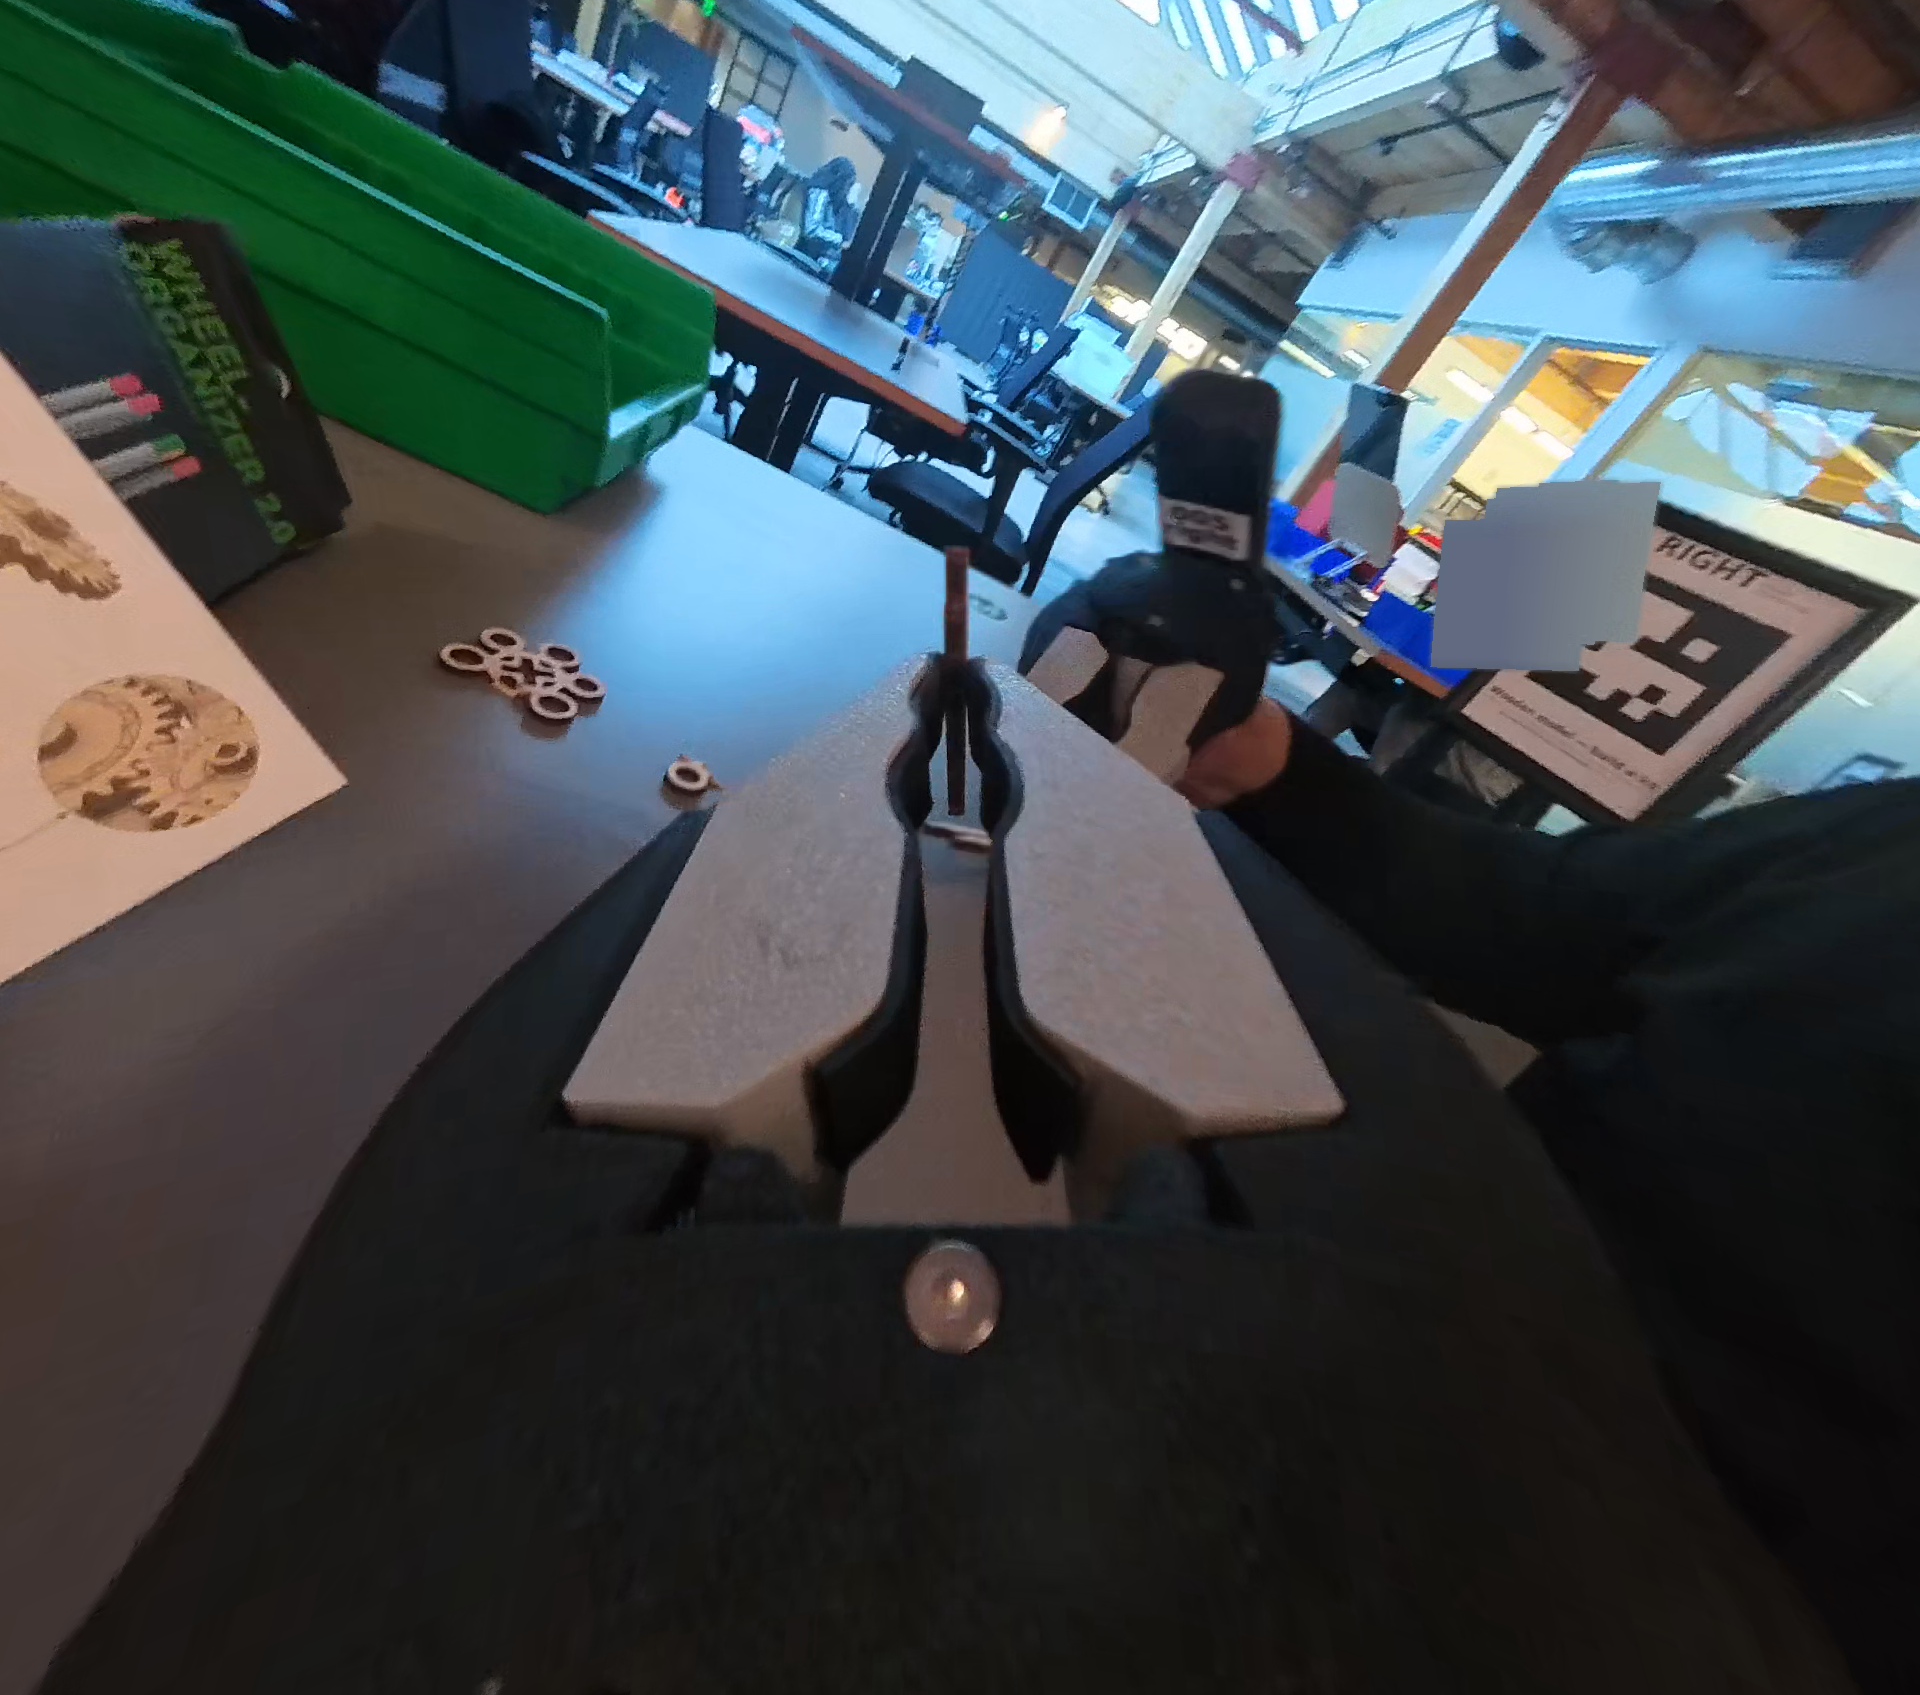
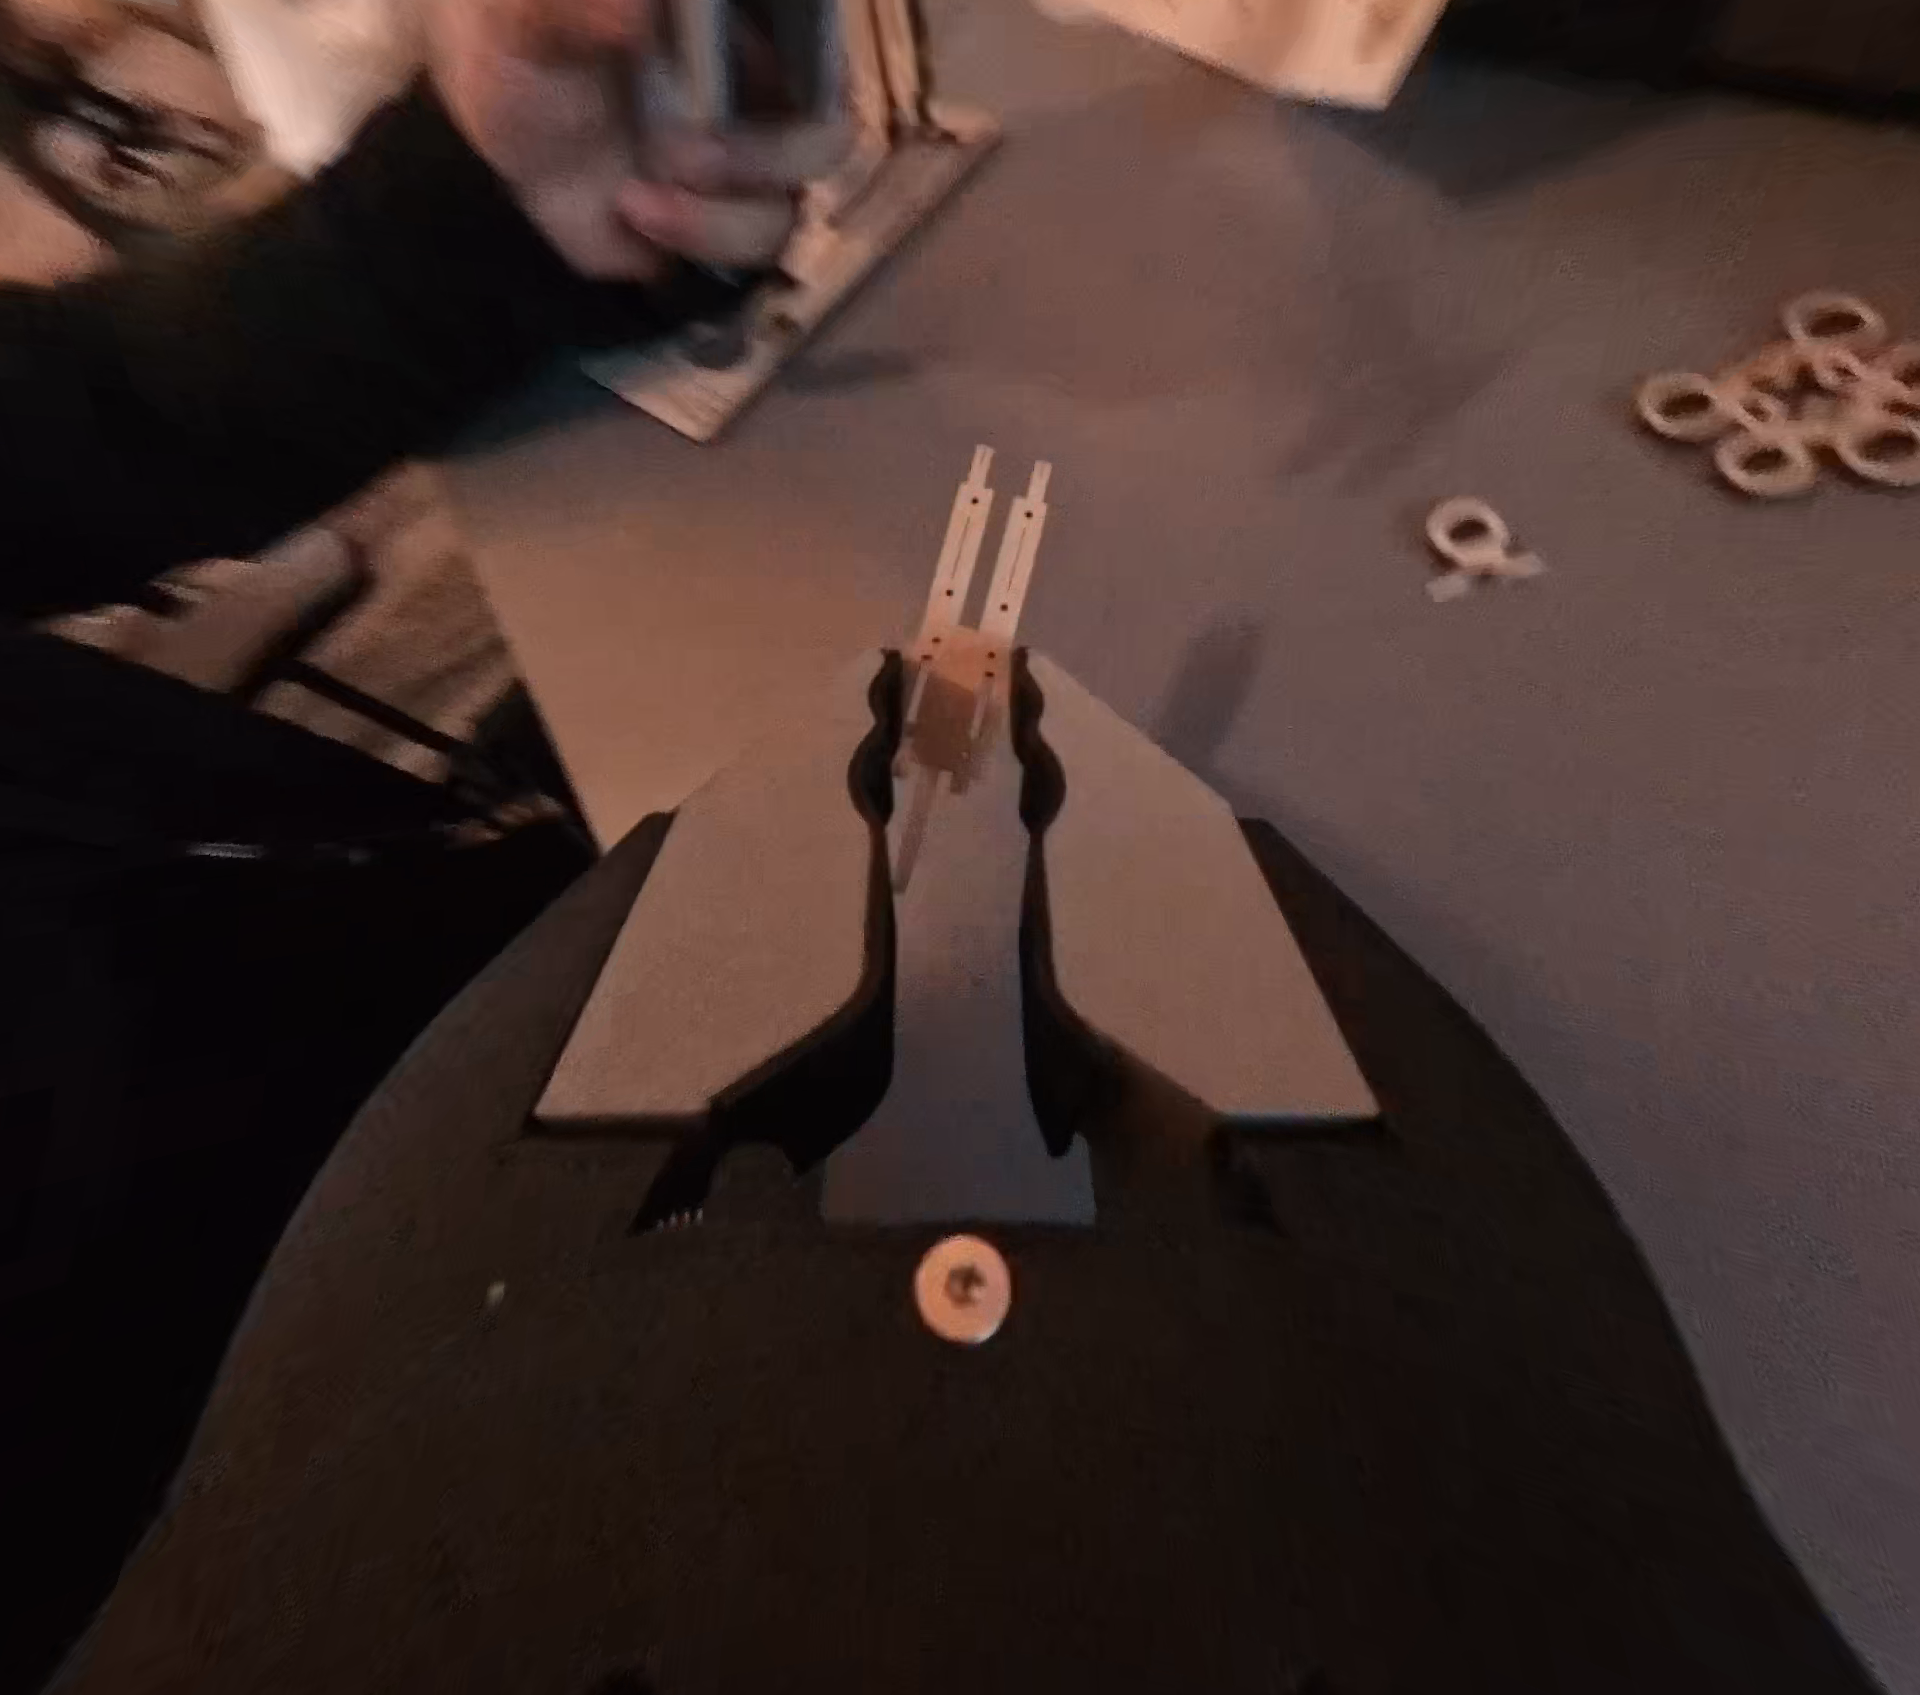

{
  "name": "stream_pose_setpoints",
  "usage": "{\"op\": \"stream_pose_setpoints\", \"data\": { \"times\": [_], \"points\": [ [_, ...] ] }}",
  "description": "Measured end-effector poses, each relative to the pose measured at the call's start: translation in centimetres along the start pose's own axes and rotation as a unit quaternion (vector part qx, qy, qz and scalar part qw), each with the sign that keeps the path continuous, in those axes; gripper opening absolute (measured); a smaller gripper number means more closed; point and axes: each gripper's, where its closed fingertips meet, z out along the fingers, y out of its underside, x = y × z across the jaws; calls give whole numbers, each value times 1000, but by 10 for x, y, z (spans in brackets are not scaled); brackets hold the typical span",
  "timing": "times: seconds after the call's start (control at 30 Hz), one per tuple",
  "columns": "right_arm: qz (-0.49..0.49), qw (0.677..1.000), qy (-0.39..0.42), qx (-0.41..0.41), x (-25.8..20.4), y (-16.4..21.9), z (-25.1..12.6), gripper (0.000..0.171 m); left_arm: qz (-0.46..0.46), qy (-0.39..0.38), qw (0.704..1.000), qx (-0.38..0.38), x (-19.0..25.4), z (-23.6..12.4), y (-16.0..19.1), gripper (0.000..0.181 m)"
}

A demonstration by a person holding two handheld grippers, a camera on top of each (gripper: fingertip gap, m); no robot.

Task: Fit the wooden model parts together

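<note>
A: Left wrist view?
B: The left gripper (image 1: 954,689) is clenched on a thin dark wooden strip (image 1: 956,606), long axis upright; the pile of wooden rings (image 1: 525,674) lies left of it.
A: Right wrist view?
B: Blurred. The right gripper (image 2: 951,669) grasps a pale two-pronged wooden piece (image 2: 987,565), prongs pointing forward, rings (image 2: 1797,409) to its right.
</note>
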Motion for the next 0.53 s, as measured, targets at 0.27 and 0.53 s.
{"op": "stream_pose_setpoints", "data": {
  "times": [0.27,0.53],
  "points": [
    [-6,977,-192,97,-28,-55,4,17,-1,86,994,65,18,-12,-20,0],
    [-34,965,-235,113,-38,-69,4,17,-31,132,985,106,25,-16,-28,0]
  ]
}}
